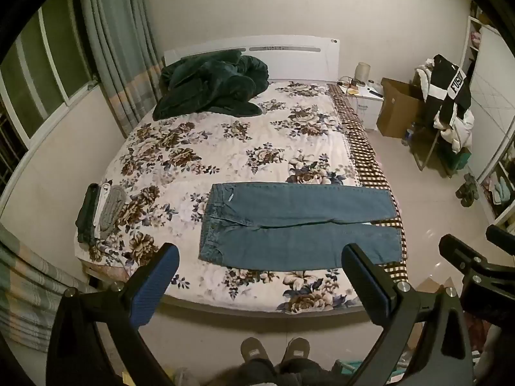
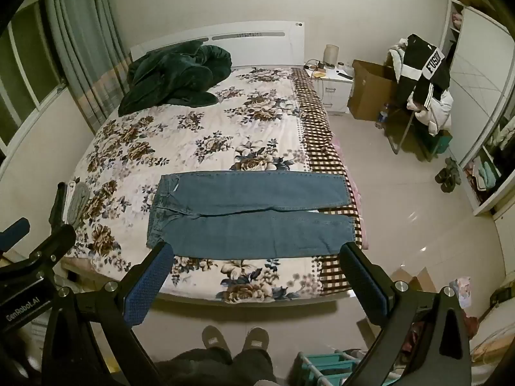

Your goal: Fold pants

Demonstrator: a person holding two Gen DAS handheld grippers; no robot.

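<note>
Blue jeans (image 1: 299, 225) spread flat near the foot edge of the bed (image 1: 225, 148), on the floral quilt, waistband toward the left, both legs running rightward side by side, hems reaching the checked strip at the bed's right edge. Not yet folded.

Left gripper (image 1: 259, 276) held above and short of the bed's near edge, fingers spread wide, nothing between them; jeans beyond the fingertips, well apart from both pads. Right gripper (image 2: 256, 276) likewise released and empty, aimed over the same near edge, jeans (image 2: 251, 215) lying ahead between its two spread fingers in view, not touched. Left finger tip overlapping the waistband corner in the right wrist view, probably only by line of sight.

Small stack of folded clothes (image 1: 99, 212) at the bed's left edge, apart from the jeans. Dark green blanket (image 1: 209, 87) bunched by the headboard. Slippered feet (image 1: 273, 350) on the floor below.
</note>
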